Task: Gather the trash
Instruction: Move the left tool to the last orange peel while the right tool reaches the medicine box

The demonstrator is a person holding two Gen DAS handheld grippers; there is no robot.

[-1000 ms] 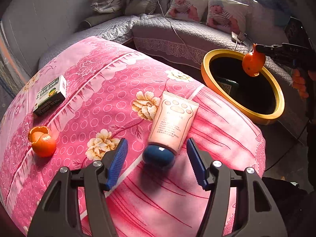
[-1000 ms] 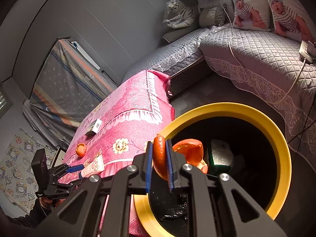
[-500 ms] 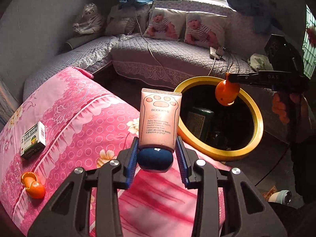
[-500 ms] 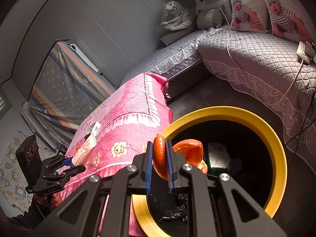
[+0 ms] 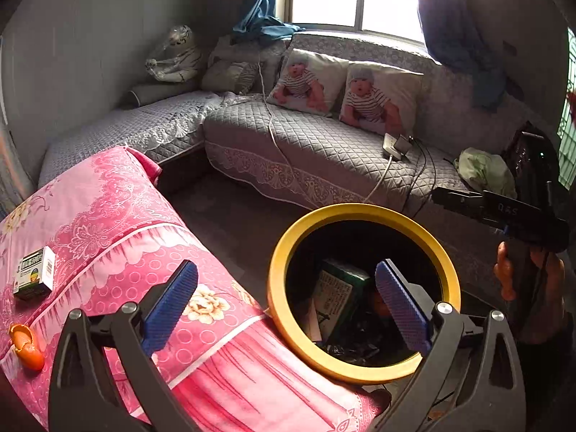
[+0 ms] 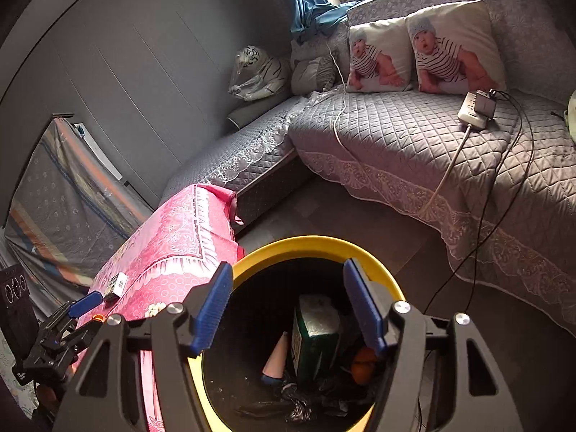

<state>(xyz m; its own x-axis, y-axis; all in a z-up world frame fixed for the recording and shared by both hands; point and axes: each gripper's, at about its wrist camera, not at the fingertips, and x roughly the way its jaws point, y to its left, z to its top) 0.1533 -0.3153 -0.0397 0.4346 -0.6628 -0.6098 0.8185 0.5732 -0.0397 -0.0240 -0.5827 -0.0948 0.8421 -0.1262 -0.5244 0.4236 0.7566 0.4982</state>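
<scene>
Yellow-rimmed trash bin [image 6: 316, 246] stands on the floor just beside the pink floral cloth [image 5: 118, 223] covering the table. Both grippers hang above its mouth: the left gripper [image 5: 286, 300] has just been opening and its jaws stand wide with nothing between them, and the right gripper [image 6: 288, 304] has likewise just been opening, empty. Inside the bin lie a green box [image 6: 315, 334], the pink cream tube [image 6: 275, 361] and an orange peel [image 6: 361, 365]. On the cloth rest a small medicine box [image 5: 34, 275] and another orange peel [image 5: 26, 347].
</scene>
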